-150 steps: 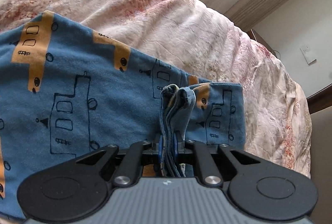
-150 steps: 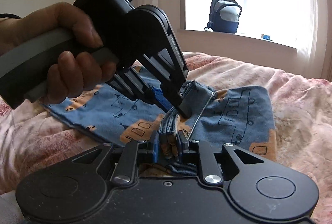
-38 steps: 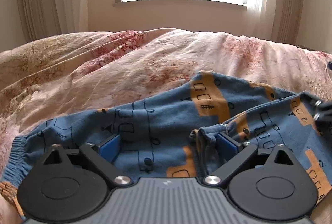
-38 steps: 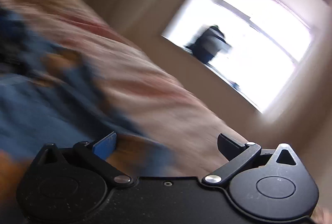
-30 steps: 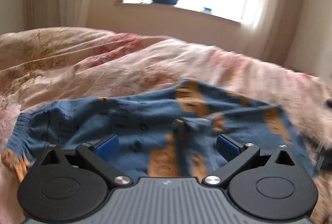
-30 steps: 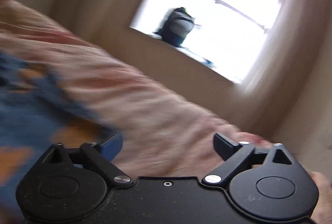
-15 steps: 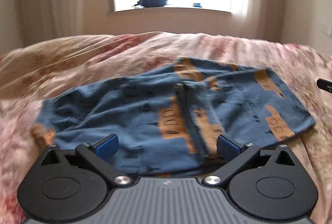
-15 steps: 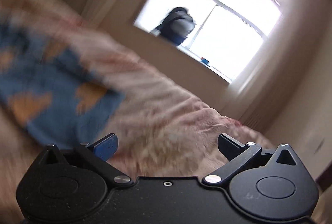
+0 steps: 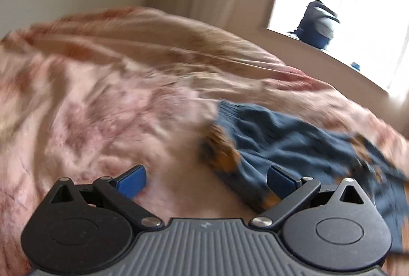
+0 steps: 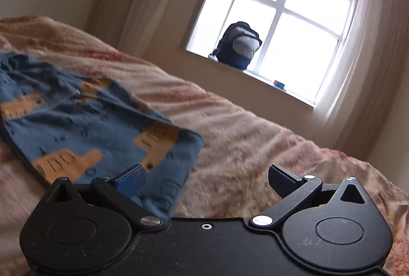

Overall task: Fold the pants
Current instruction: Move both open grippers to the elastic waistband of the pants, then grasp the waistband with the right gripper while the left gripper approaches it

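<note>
The blue pants (image 9: 281, 138) with orange truck prints lie folded on the pink floral bedspread (image 9: 102, 97). In the left wrist view they sit to the right, the gathered waistband end nearest my left gripper (image 9: 205, 181), which is open and holds nothing. The right wrist view shows the pants (image 10: 89, 127) at the left, their hem corner just ahead of the left finger of my right gripper (image 10: 205, 180). That gripper is open too, hovering over bare bedspread (image 10: 255, 148). Both views are motion-blurred.
A dark backpack (image 10: 236, 45) stands on the windowsill under a bright window (image 10: 286, 20), with a small blue object (image 10: 280, 84) beside it. Curtains (image 10: 378, 45) hang at both sides. The bedspread spreads wide on every side of the pants.
Five seconds ago both grippers pinched bunched pants fabric; both have since let go and stand open. In the last half second the left view swung left, so the pants moved to its right.
</note>
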`<move>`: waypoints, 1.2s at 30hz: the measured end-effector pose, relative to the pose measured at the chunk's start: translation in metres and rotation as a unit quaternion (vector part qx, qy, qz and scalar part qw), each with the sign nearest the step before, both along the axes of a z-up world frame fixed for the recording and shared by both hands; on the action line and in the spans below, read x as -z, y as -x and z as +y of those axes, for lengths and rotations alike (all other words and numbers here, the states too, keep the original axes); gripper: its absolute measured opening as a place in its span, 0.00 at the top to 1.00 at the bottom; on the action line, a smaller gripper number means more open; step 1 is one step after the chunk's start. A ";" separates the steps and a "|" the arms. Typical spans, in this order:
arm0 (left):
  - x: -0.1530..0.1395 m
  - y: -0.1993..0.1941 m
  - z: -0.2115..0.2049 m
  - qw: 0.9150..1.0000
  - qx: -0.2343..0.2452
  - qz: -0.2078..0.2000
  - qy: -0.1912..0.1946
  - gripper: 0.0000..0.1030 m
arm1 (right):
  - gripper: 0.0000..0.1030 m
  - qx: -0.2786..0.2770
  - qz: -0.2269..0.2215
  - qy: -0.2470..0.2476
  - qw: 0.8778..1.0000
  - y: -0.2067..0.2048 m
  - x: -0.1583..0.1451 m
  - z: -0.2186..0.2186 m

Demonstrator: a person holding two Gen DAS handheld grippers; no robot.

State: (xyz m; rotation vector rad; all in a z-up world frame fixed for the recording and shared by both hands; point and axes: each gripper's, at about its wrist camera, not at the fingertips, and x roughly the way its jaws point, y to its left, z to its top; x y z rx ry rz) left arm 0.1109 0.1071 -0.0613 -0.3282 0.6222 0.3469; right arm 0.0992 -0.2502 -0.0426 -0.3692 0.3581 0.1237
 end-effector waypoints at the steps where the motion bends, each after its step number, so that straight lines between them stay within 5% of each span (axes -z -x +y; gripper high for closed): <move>1: 0.000 -0.004 0.006 1.000 -0.006 -0.001 0.012 0.00 | 0.01 -0.002 0.003 -0.005 1.000 0.002 -0.001 0.001; 7: 0.004 -0.018 0.025 0.997 0.017 -0.016 0.072 0.00 | 0.01 -0.031 0.010 -0.021 0.999 -0.001 -0.009 0.007; 11: 0.010 -0.021 0.020 0.996 0.048 -0.012 0.070 0.00 | 0.01 -0.106 0.062 -0.093 0.988 -0.037 -0.032 0.013; 15: 0.009 -0.020 0.017 0.995 0.078 -0.013 0.062 0.00 | 0.01 -0.198 0.143 -0.157 0.957 -0.118 -0.049 0.048; 19: 0.008 -0.023 0.019 0.994 0.083 -0.009 0.065 0.00 | 0.01 -0.303 0.191 -0.146 0.922 -0.182 -0.051 0.123; 25: 0.010 -0.036 0.016 0.994 0.100 0.016 0.028 0.00 | 0.04 -0.442 0.292 -0.118 0.840 -0.230 -0.031 0.253; 32: 0.015 -0.044 0.010 0.992 0.125 0.032 -0.011 0.00 | 0.58 -0.520 0.310 -0.070 0.793 -0.232 -0.014 0.304; 36: 0.015 -0.047 0.012 0.992 0.124 0.031 -0.005 0.00 | 0.67 -0.523 0.321 -0.086 0.785 -0.236 -0.009 0.304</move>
